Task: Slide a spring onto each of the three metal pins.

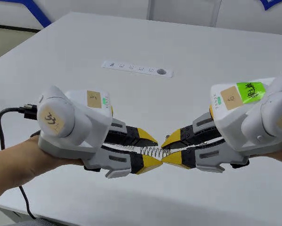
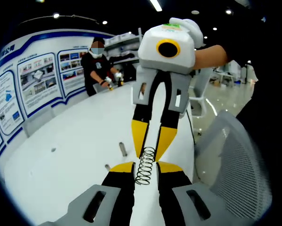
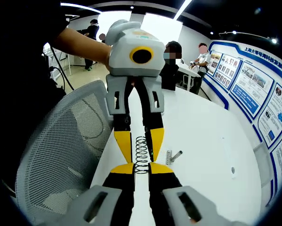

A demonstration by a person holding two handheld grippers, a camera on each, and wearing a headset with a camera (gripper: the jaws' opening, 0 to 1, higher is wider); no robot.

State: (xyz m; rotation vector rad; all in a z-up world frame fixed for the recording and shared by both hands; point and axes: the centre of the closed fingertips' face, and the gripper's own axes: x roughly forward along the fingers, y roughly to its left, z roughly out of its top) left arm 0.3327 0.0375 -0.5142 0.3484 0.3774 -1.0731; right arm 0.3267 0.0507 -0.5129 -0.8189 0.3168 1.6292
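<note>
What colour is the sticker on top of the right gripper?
Bright green sticker on the right gripper; clearest in the head view.

A white table [image 1: 84, 52] spans the head view. A white socket strip [image 1: 137, 68] sits flush in its top, with a round grey button [image 1: 161, 72] at one end. A grey mesh chair [image 3: 60, 155] stands beside the table edge. Blue-trimmed display boards [image 2: 37, 80] line the wall along the table's other side. A person in dark clothing [image 2: 97, 66] stands at the far end. Strip lights [image 2: 156, 4] run across the ceiling.
</note>
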